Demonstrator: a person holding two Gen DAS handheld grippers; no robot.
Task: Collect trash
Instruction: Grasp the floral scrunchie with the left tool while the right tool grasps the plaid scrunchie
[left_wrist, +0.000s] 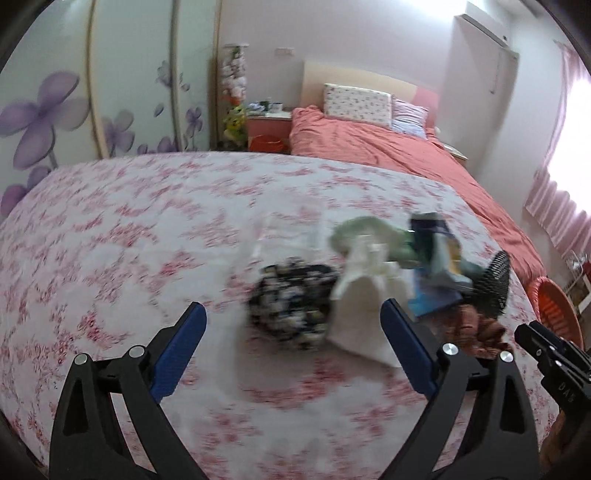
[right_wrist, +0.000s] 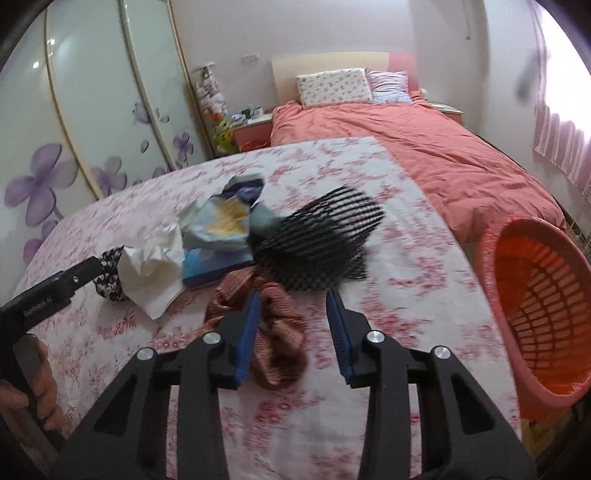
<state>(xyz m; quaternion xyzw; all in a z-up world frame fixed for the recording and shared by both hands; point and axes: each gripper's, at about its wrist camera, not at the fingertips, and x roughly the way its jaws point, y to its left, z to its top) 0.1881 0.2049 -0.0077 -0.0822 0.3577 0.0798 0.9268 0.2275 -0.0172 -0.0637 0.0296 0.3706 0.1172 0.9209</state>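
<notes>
Trash pile (right_wrist: 229, 240) on bed (right_wrist: 406, 295): light, crumpled, soft; pinch raised folds. Left gripper (left_wrist: 291, 314) spread, empty. Right gripper (right_wrist: 293, 299) part-spread, empty.

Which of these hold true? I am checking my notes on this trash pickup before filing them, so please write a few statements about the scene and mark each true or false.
1. The orange basket stands to the right of the flowered surface. True.
2. The left gripper has its fingers closed on the white paper. False: its fingers stand wide open, holding nothing.
3. The black mesh piece lies beside the reddish-brown cloth. True.
4. The basket is full of trash. False: its visible inside looks empty.
5. The right gripper holds the blue box. False: the box lies on the surface.
</notes>
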